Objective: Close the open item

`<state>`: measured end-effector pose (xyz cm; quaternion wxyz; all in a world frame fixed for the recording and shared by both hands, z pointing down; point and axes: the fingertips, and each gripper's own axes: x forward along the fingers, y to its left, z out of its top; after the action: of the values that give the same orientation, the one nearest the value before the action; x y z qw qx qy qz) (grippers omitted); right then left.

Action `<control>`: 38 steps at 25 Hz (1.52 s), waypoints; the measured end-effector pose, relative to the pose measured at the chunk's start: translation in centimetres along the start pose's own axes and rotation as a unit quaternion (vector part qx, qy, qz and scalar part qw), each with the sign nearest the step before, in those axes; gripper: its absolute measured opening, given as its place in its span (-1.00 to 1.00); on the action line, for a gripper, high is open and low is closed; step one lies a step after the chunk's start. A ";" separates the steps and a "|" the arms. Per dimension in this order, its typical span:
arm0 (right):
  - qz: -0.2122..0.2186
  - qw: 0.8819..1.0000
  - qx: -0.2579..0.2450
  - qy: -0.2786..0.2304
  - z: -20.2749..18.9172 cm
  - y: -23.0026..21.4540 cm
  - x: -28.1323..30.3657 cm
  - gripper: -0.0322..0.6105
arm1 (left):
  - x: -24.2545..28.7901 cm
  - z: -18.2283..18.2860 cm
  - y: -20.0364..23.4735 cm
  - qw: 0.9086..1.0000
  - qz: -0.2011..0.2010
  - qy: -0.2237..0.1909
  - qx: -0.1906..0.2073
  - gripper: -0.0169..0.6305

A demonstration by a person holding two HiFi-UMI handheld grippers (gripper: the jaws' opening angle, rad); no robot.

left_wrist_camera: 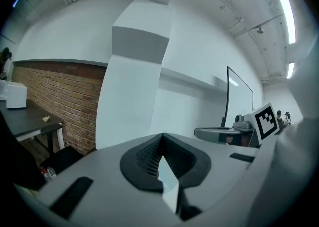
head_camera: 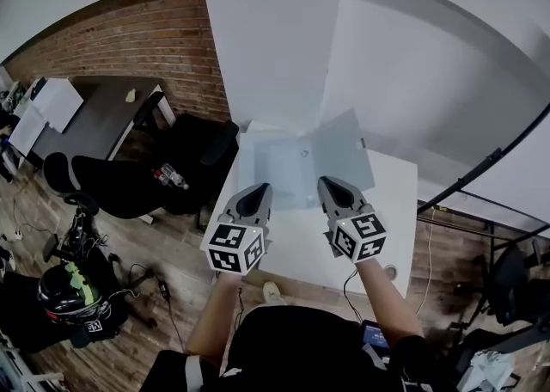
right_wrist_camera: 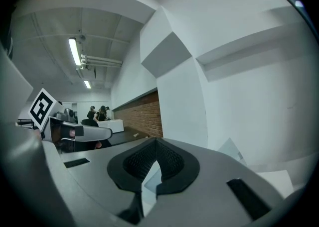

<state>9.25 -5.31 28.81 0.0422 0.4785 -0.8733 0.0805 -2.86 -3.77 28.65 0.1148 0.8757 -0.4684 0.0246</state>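
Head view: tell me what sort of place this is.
Probably an office or studio: a brick wall, a dark desk with papers, and a black office chair on wood flooring.

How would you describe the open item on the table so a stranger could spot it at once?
Find the white table pushed against the white pillar. At its far edge sits a pale blue box. Its two glassy flaps stand swung open to either side, unlike the plain white surfaces around it.
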 end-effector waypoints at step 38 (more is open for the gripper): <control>-0.146 0.986 0.078 0.035 -5.8 -16.6 -3.0 -0.78 | 14.0 -6.3 -6.7 0.988 -0.125 0.093 -0.012 -0.91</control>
<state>24.80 -10.58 35.71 0.0468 0.5998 -0.7831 0.1577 10.86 -10.17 35.70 0.1705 0.9200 -0.3424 0.0853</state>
